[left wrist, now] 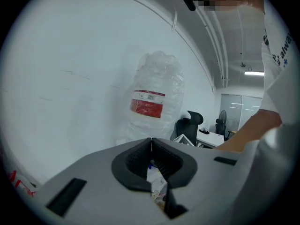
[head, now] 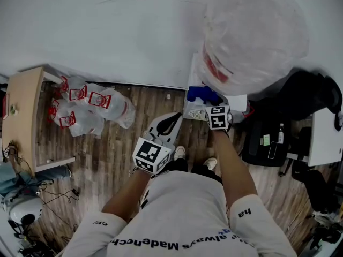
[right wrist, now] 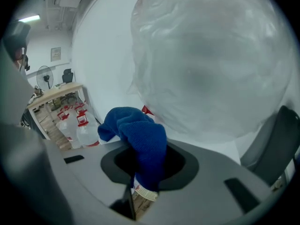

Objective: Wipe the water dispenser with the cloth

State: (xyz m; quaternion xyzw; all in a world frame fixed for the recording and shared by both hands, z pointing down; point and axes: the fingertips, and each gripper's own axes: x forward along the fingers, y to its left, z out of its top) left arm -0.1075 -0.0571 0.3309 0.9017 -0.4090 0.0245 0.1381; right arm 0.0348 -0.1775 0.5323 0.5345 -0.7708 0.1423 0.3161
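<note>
The water dispenser (head: 199, 98) stands against the white wall, carrying a big plastic-wrapped bottle (head: 247, 33) with a red label (left wrist: 147, 103). My right gripper (head: 210, 107) is shut on a bunched blue cloth (head: 202, 94), which rests at the dispenser's top just under the bottle (right wrist: 206, 60). In the right gripper view the blue cloth (right wrist: 139, 137) fills the jaws. My left gripper (head: 170, 124) hangs lower and to the left, shut and empty, pointing toward the wall and bottle.
Several empty water bottles in plastic (head: 88, 107) lie on the wood floor at left beside a wooden desk (head: 22, 111). A black office chair (head: 289, 116) and a white desk (head: 327, 138) stand right of the dispenser. Cables and gear (head: 27, 208) lie at lower left.
</note>
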